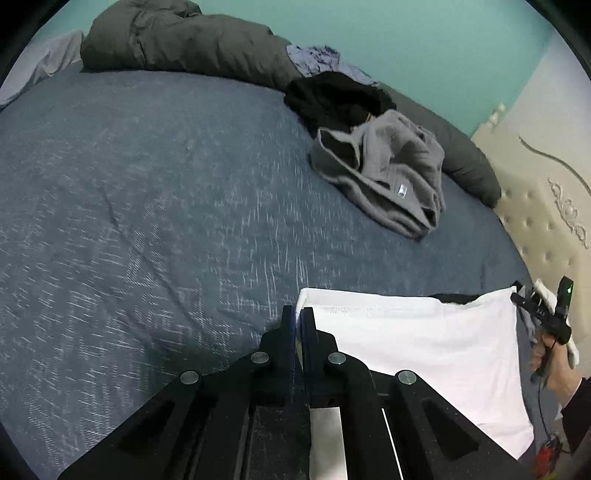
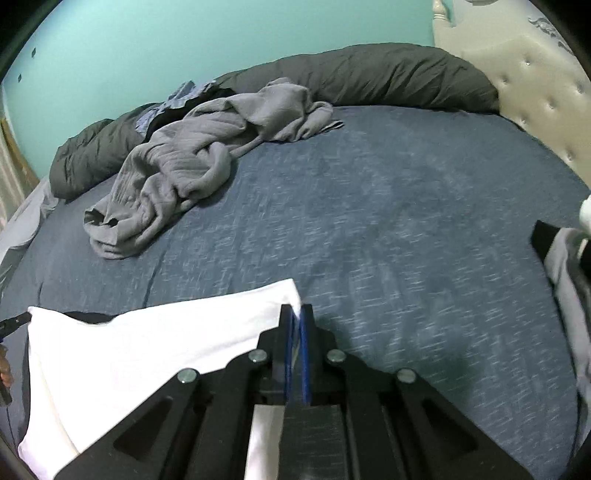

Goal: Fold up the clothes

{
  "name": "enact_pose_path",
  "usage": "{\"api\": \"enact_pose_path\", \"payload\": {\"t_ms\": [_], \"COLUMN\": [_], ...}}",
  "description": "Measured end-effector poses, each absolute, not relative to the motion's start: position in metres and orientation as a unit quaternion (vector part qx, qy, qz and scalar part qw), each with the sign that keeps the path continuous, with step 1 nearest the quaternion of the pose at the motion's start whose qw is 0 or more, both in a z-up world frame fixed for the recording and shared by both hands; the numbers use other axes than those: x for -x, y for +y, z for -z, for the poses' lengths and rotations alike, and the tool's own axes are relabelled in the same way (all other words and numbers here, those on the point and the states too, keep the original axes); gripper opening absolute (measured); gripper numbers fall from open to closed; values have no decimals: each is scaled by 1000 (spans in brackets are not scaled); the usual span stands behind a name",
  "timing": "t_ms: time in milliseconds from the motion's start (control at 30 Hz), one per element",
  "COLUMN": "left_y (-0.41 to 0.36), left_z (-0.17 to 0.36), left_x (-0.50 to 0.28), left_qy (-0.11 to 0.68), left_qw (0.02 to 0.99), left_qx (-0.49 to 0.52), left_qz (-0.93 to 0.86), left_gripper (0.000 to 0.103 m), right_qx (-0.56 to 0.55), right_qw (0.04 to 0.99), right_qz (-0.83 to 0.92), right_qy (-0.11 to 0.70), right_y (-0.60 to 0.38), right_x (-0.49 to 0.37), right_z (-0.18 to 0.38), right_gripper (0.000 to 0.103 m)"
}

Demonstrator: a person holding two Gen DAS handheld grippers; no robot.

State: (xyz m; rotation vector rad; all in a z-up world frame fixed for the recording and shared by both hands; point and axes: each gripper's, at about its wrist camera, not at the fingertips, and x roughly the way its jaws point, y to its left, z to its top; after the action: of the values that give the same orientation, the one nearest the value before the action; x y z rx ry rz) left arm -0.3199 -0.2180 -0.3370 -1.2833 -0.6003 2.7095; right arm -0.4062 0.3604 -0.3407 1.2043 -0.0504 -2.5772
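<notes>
A white garment [image 1: 424, 347] is stretched between both grippers above the blue bedspread [image 1: 147, 206]. My left gripper [image 1: 298, 317] is shut on its left corner. In the right wrist view the same white garment [image 2: 140, 343] runs off to the left, and my right gripper [image 2: 296, 317] is shut on its right corner. A crumpled grey sweatshirt [image 1: 384, 177] lies further back on the bed, also seen as the grey sweatshirt [image 2: 192, 162] at left in the right wrist view. A black garment [image 1: 332, 99] sits behind it. The other gripper [image 1: 550, 317], held by a hand, shows at the right edge.
A dark grey duvet roll [image 1: 177, 44] lies along the teal wall [image 1: 406, 33]. A cream tufted headboard [image 2: 535, 88] bounds the bed on the right. A grey and black garment [image 2: 565, 273] hangs at the right edge. A bluish patterned cloth [image 1: 314, 59] rests on the duvet.
</notes>
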Motion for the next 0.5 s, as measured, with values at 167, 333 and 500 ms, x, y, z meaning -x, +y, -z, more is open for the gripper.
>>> {"api": "enact_pose_path", "payload": {"t_ms": [167, 333, 500], "left_y": [-219, -217, -225], "left_z": [339, 353, 360], "left_x": [328, 337, 337], "left_qy": [-198, -197, -223], "left_qw": [37, 32, 9], "left_qx": [425, 440, 443], "left_qz": [-883, -876, -868], "left_gripper": [3, 4, 35], "right_qx": [-431, -467, -497], "right_qw": [129, 111, 116], "right_qz": [893, 877, 860], "right_qy": [-26, -13, -22], "right_y": [361, 350, 346], "right_x": [411, 421, 422], "right_z": [344, 366, 376], "right_gripper": [3, 4, 13]}}
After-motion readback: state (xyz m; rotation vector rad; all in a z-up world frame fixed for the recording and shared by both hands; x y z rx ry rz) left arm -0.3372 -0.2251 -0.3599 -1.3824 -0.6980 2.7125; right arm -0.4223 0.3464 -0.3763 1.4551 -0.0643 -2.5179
